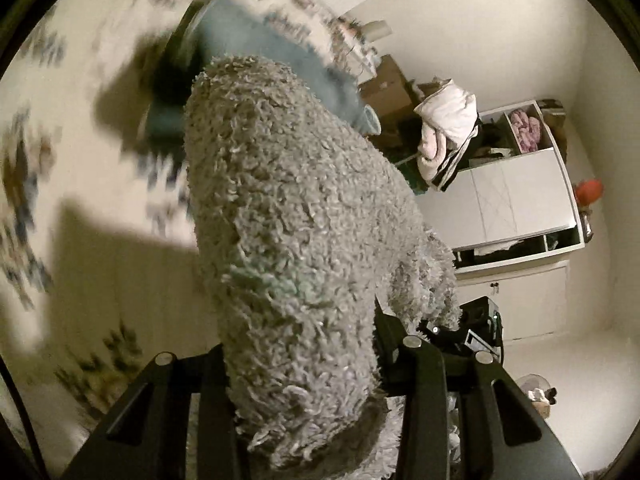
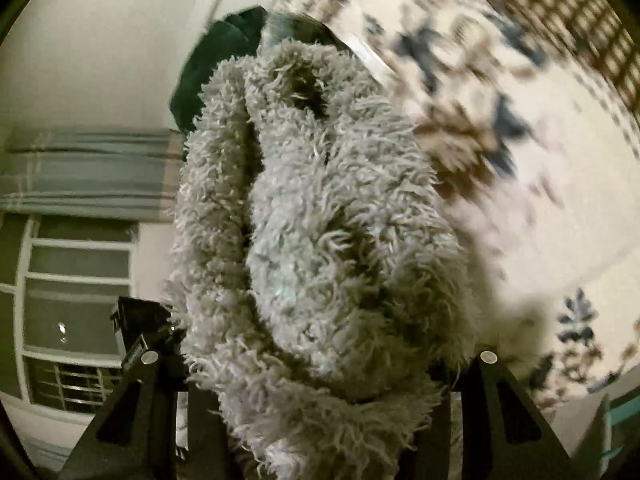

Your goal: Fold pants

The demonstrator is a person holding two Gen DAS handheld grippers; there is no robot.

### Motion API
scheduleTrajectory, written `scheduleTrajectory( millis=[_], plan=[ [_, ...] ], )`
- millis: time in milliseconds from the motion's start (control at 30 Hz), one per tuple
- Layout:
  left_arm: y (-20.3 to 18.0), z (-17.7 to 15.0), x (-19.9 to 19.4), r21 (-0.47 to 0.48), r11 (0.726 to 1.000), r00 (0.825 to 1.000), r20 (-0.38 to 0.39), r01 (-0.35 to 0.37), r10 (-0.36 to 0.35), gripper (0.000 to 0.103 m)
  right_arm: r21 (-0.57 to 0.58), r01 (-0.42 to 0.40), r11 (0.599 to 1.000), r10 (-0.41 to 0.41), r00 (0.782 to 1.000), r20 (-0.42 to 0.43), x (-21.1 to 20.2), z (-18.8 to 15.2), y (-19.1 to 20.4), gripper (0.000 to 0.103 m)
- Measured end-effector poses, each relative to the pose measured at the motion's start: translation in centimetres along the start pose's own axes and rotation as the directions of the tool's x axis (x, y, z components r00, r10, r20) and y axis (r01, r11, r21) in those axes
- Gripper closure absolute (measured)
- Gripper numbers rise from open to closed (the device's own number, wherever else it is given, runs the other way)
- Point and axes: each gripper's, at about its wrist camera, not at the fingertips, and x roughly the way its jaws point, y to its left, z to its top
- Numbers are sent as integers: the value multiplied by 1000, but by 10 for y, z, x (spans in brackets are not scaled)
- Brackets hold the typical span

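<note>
The pants are grey and fluffy, with a smooth blue-grey inner side. In the left wrist view the pants (image 1: 296, 240) hang from my left gripper (image 1: 316, 432), which is shut on the fleece; the fabric hides the fingertips. In the right wrist view the pants (image 2: 320, 220) bunch in thick folds out of my right gripper (image 2: 320, 428), which is shut on them. Both grippers hold the pants up above the floral bedspread (image 1: 80, 184). The bedspread is blurred in both views.
A white cabinet (image 1: 516, 196) with open cubbies and piled clothes (image 1: 444, 128) stands by the wall at right. Cardboard boxes (image 1: 388, 88) sit behind it. A window (image 2: 76, 308) and striped curtain (image 2: 88, 172) show at left in the right wrist view.
</note>
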Motion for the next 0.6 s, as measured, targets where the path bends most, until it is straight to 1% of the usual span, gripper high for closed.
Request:
scheduleTrajectory(
  millis=[67,100,133,167,233,300,333,367,400,467,533,600],
  plan=[
    [-17,37,-12,7,1000,1000,29,-10,9,69,-14,-15,1000,15,1000,13,2,40,32,56],
    [-22,54,-9,10,1000,999,38,-16,16,69,-18,-20,1000,20,1000,14,9,60,46,56],
    [-30,79,-11,10,1000,998,56,-23,23,69,-28,-26,999,26,1000,13,16,81,61,56],
    [-33,97,-10,9,1000,997,65,-29,28,69,-40,-29,999,29,1000,11,23,105,75,56],
    [-36,133,-6,8,999,995,88,-44,43,69,-59,-40,997,40,999,3,36,151,91,56],
    [-33,177,7,-13,999,993,102,-52,53,69,-68,-35,997,35,999,-8,60,196,107,56],
    [-32,189,15,-16,998,993,105,-56,57,69,-71,-32,997,31,999,-16,73,217,112,56],
    [-27,211,25,-24,998,992,109,-62,65,69,-75,-24,997,22,999,-24,88,238,115,56],
    [-21,226,33,-27,997,991,109,-69,71,69,-76,-20,997,18,999,-30,101,255,116,56],
    [2,244,34,-33,996,991,105,-80,83,69,-75,-2,997,-1,999,-44,125,290,115,56],
    [21,265,52,-43,992,988,94,-118,121,69,-68,18,998,-22,998,-58,148,321,113,56],
    [38,276,63,-48,988,986,73,-150,153,67,-74,72,995,-78,994,-77,172,342,106,55]
  ],
)
